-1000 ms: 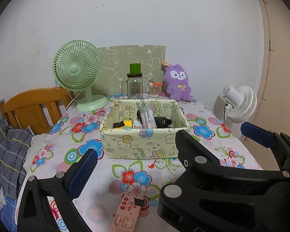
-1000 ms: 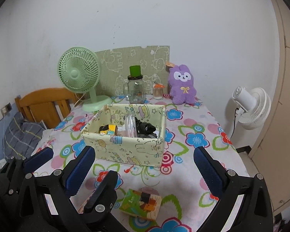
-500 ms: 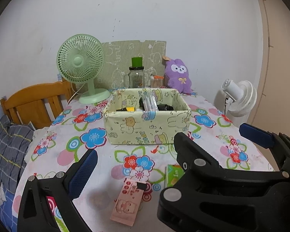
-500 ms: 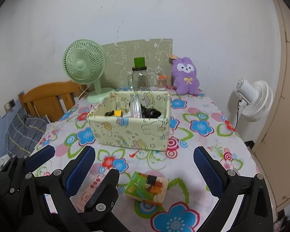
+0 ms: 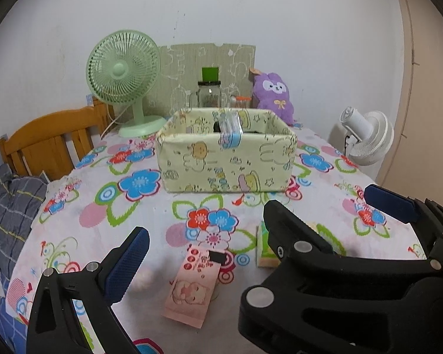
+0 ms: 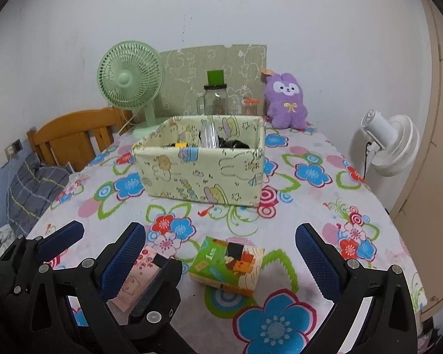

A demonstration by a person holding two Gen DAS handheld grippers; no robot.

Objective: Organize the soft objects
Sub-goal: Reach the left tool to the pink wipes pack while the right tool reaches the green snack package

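Left wrist view: the left gripper [image 5: 257,227] hovers low over a table [image 5: 150,230] covered in a flowered cloth, its blue-padded fingers [image 5: 127,262] spread wide and holding nothing. Between them, flat on the cloth, lies a pink tissue pack [image 5: 192,289] printed with a cartoon face. Just to its right a green tissue pack [image 5: 264,247] is partly hidden behind the black frame of the right gripper [image 5: 325,265], which crosses the lower right of the picture. Farther back stands a pale yellow fabric box [image 5: 226,159] with cartoon prints; a clear plastic item [image 5: 230,124] sticks up above its front wall, and the rest of its contents cannot be made out from this low angle. Behind the box are a glass jar [image 5: 209,96] with a green cap, a green table fan [image 5: 124,70] and a purple plush rabbit [image 5: 273,94] against the wall.

Right wrist view: the right gripper [image 6: 221,250] is likewise wide open and empty, its fingers [image 6: 319,259] on either side of the green tissue pack [image 6: 227,265], which rests on the cloth [image 6: 310,206] without touching either pad. The pink tissue pack [image 6: 138,280] lies to the left, partly covered by the left gripper [image 6: 103,244]. The fabric box [image 6: 200,168] sits beyond, holding a clear plastic item [image 6: 208,132], something yellow [image 6: 181,145] and something black [image 6: 230,143]. The plush rabbit [image 6: 286,100] sits behind the box at the far edge of the table, next to the jar [image 6: 215,97] and the fan [image 6: 130,76]. A white floor fan [image 6: 389,144] stands off the table to the right.
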